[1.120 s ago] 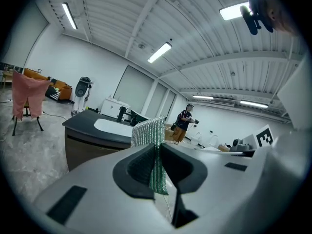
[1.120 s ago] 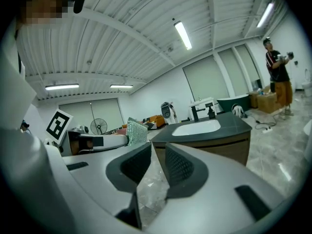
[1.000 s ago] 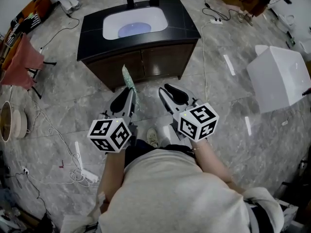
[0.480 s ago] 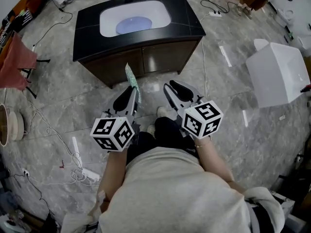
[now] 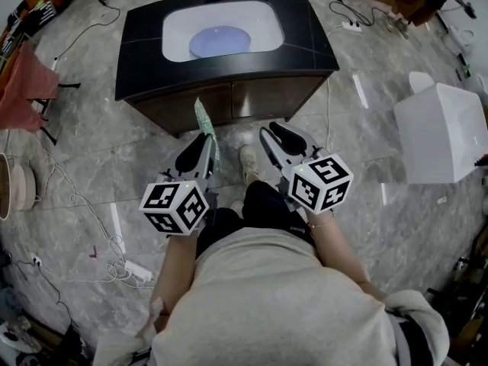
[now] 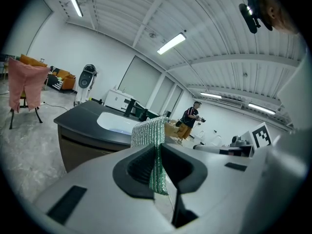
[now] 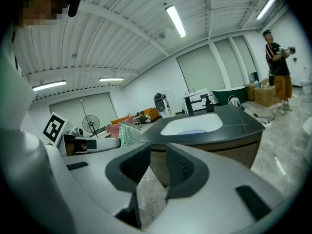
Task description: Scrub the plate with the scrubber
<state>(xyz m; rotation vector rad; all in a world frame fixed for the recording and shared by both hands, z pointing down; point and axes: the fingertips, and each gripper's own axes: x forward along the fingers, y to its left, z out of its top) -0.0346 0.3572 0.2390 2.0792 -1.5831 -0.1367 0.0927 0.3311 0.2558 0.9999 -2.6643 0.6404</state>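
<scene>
My head camera sits above the person (image 5: 259, 296) and looks steeply down at the floor (image 5: 76, 181). The desk (image 5: 145, 52) lies at the top of that view, its front edge nearest me. The left gripper (image 5: 202, 142) camera rides close behind its fingers (image 6: 141, 167), looking almost level past the desk's front left corner. The right gripper (image 5: 276, 134) camera looks likewise at the front edge and right corner. All three views share the basin (image 7: 192, 125), and each gripper view catches the other gripper.
</scene>
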